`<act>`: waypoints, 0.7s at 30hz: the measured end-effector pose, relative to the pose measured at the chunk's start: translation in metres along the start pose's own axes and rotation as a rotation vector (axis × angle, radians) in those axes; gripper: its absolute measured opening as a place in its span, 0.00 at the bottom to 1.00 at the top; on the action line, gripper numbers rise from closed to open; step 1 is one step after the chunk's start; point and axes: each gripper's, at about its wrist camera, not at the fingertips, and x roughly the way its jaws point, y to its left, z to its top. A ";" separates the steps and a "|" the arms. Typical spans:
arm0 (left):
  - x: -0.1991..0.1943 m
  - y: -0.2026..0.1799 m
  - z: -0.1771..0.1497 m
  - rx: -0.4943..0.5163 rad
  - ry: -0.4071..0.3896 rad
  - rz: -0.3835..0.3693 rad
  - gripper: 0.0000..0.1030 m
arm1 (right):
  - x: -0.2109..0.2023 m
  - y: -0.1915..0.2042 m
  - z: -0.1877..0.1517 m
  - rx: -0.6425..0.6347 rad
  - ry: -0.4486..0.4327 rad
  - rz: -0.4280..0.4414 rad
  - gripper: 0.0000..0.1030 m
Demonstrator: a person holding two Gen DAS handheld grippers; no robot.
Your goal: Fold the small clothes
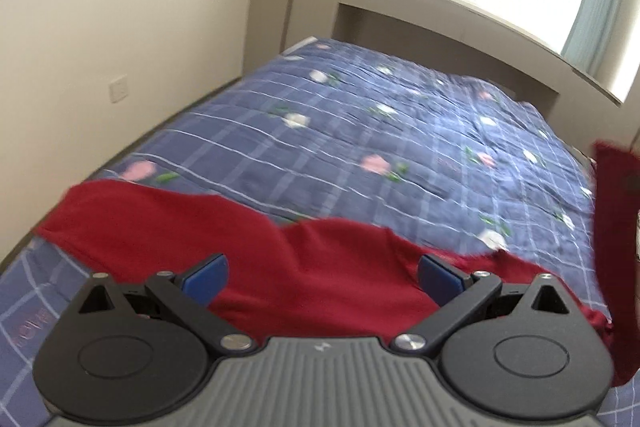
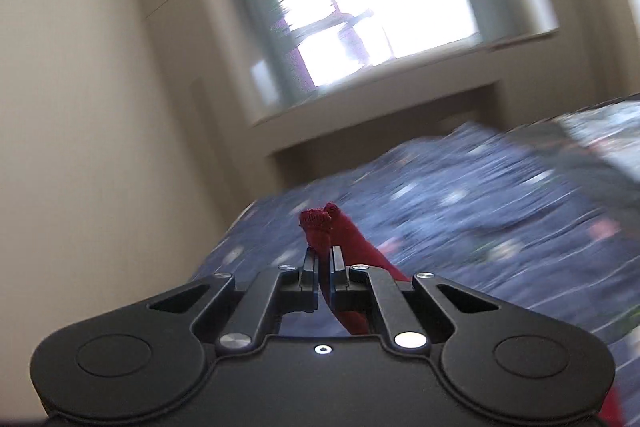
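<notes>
Bed point(image 1: 400, 131) with blue checked floral quilt, red garment point(image 1: 304, 267) on it

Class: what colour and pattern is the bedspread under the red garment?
Blue check with small flowers, bedspread, clearest in the left wrist view.

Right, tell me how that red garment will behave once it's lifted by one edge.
Probably floppy: the red garment lies rumpled on the quilt and bunches where the right gripper pinches it. Likely light, since a small pinch holds it. It will probably drape and swing.

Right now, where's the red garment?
Left wrist view: the red garment lies on the blue quilt, below the open left gripper. The right gripper pinches one edge.
</notes>
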 end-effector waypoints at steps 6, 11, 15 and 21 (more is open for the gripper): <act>0.003 0.043 0.008 -0.022 -0.015 0.039 1.00 | 0.055 0.074 -0.092 -0.049 0.231 0.092 0.04; 0.018 0.055 0.001 -0.039 0.017 -0.003 1.00 | 0.071 0.113 -0.148 -0.105 0.354 0.127 0.04; 0.035 0.051 -0.006 -0.043 0.057 -0.048 1.00 | 0.074 0.116 -0.158 -0.142 0.396 0.136 0.08; 0.055 0.029 -0.015 -0.024 0.106 -0.102 1.00 | 0.045 0.084 -0.147 -0.135 0.373 0.140 0.64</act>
